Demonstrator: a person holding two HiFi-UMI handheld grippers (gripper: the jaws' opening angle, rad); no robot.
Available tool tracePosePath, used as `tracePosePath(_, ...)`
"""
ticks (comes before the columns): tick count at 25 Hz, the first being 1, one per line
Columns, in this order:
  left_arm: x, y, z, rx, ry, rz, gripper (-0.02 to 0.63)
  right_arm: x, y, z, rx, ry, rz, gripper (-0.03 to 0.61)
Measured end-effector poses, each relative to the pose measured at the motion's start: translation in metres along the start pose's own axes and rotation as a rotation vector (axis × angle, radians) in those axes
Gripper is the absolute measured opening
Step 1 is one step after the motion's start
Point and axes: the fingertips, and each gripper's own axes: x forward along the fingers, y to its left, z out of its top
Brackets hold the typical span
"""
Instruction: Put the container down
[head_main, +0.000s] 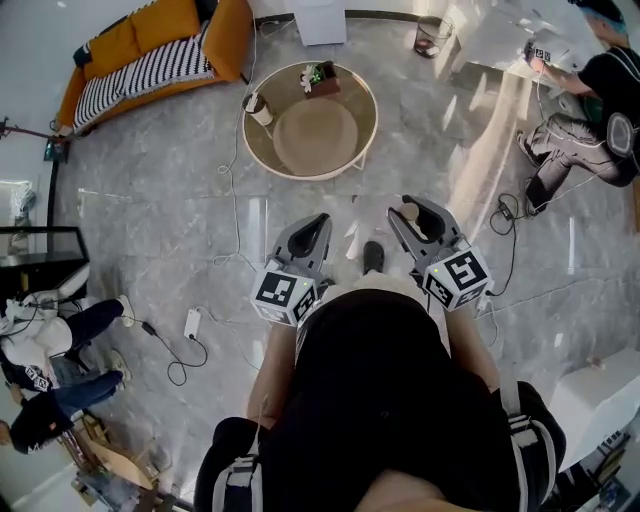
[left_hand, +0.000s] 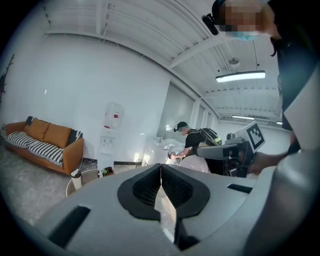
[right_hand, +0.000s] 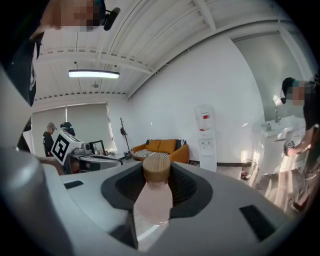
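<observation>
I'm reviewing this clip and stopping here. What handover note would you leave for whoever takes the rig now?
Left gripper: shut, nothing in it.
Right gripper: shut on the container, a pinkish one with a wooden lid, held in the air with the lid toward the fingertips.
Surroundings: the round table is ahead of the person, not yet within reach.
Done: the container is in the grip.
Left: carry it to a surface, probably that table, set it down upright, then open the fingers and back away.
</observation>
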Motion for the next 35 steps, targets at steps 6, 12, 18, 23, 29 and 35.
tracePosePath(6,0.035,-0.011,-0.006,-0.011,0.007,0.039,0.020,-0.001,-0.035,-0.008,-0.014,0.032,0.047,0.137)
tracePosePath(12,0.049,-0.027,-0.006,-0.045,-0.006,0.086,0.020,-0.004,-0.062,-0.012,-0.030,0.061,0.088,0.137)
tracePosePath(18,0.048,-0.021,-0.009,-0.043,0.018,0.113,0.020,0.005,-0.078,-0.008,-0.027,0.050,0.092,0.137)
tracePosePath(23,0.045,-0.008,-0.017,-0.054,0.025,0.133,0.020,0.014,-0.083,-0.010,-0.009,0.039,0.068,0.137)
tracePosePath(29,0.056,0.013,-0.011,-0.088,0.032,0.113,0.020,0.032,-0.092,-0.004,0.005,0.036,0.025,0.137)
tracePosePath(35,0.087,0.052,0.001,-0.062,0.000,0.071,0.020,0.066,-0.102,0.013,-0.009,0.039,0.014,0.137)
